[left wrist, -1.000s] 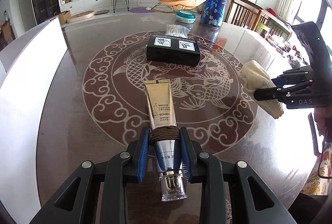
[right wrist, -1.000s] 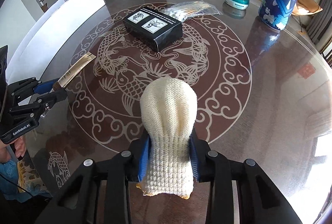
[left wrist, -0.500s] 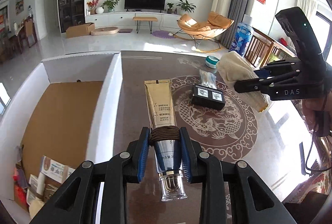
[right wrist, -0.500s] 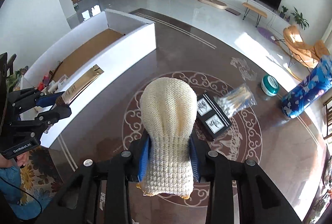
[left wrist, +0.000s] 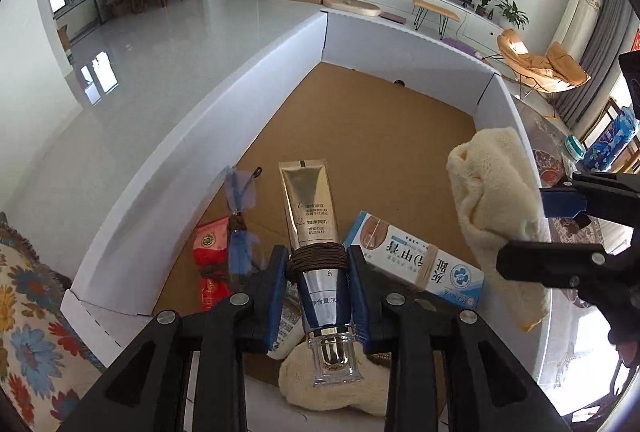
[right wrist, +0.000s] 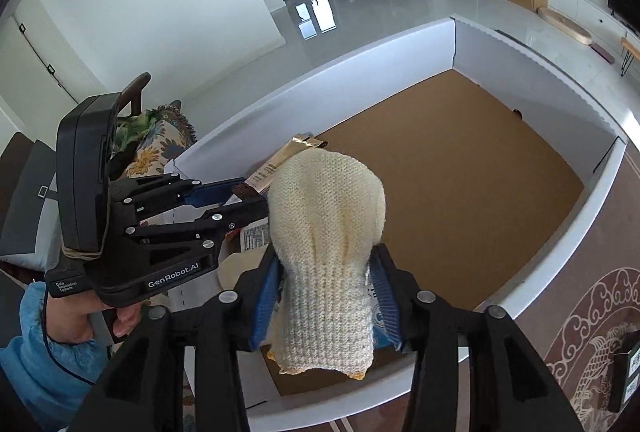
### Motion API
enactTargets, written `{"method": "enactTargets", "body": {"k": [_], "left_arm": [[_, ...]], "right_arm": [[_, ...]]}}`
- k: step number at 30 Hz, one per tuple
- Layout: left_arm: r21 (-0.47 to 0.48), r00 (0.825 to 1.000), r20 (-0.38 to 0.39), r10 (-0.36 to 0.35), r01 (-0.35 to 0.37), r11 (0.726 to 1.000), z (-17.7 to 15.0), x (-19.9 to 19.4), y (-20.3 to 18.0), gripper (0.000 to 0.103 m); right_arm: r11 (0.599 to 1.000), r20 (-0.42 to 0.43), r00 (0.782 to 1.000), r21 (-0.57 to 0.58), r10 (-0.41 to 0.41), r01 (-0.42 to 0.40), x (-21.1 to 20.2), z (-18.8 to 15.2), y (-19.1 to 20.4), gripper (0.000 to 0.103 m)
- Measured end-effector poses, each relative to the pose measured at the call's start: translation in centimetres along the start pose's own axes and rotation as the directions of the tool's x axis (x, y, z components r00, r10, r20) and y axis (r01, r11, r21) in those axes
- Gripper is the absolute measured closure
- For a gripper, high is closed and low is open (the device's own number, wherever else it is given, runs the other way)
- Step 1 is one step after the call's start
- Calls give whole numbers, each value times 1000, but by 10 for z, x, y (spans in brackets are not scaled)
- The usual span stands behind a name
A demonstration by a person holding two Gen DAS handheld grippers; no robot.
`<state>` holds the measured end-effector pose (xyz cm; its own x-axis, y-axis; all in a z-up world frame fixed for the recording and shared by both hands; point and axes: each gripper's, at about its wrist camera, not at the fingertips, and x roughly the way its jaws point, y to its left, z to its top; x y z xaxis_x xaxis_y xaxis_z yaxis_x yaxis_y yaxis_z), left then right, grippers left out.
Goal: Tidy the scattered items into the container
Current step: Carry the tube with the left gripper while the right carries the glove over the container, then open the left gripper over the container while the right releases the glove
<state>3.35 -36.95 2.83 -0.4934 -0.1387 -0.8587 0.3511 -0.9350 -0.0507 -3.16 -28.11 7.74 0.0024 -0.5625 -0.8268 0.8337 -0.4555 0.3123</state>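
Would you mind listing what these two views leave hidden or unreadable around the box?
- Left wrist view: the cream cloth lump in the white box is half covered by the left claw and its gold tube.
- Right wrist view: the box's near contents sit behind the knitted glove between the opening right claw.
- Left wrist view: the blue-white carton has small, upside-down print.

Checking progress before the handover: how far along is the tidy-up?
Partly done. Already in the white box: red packet, blue-and-white carton, cream cloth. In hand over it: left claw grips the gold tube; right claw is opening around the knitted glove. Left on the table: blue bottle, teal tin.
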Motion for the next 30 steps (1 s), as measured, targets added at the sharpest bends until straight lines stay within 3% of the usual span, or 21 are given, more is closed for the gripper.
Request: {"method": "enactTargets", "body": {"k": [1, 2, 4, 8, 12, 15, 17, 19, 22, 25, 30], "left_arm": [[-5, 1000, -7, 21, -22, 1000, -1, 4, 1, 61], [-9, 999, -2, 32, -32, 999, -4, 5, 2, 44], [-14, 998, 40, 38, -38, 999, -8, 2, 0, 30], [28, 989, 142, 43, -47, 998, -9, -21, -23, 30], [104, 974, 220, -50, 28, 994, -6, -52, -66, 29], [202, 959, 245, -146, 97, 975, -8, -70, -117, 22], [267, 945, 249, -211, 142, 953, -14, -78, -155, 10], [325, 937, 224, -269, 188, 927, -23, -76, -193, 7], [392, 945, 146, -294, 218, 894, -39, -50, -252, 6], [412, 950, 77, -303, 246, 877, -58, -17, -305, 6], [426, 956, 35, -290, 248, 870, -90, 29, -371, 6]], "right_arm": [[1000, 0, 1000, 4, -4, 4, 3, -2, 0, 5], [1000, 18, 1000, 4, -8, 8, 2, -4, -1, 3], [1000, 55, 998, 25, -18, 17, -8, -9, -11, 3], [987, 158, 977, 98, -139, 125, -43, -32, -55, 3], [927, 229, 919, 276, -321, 255, -87, -91, -117, 2], [840, 220, 862, 426, -456, 336, -120, -155, -164, 2], [770, 180, 817, 491, -547, 407, -139, -197, -189, 2], [700, 126, 771, 530, -624, 480, -155, -238, -209, 2], [610, 36, 714, 551, -700, 570, -175, -294, -234, 2], [573, -11, 694, 555, -720, 603, -189, -336, -252, 2], [557, -22, 688, 569, -725, 605, -199, -378, -262, 2]]}}
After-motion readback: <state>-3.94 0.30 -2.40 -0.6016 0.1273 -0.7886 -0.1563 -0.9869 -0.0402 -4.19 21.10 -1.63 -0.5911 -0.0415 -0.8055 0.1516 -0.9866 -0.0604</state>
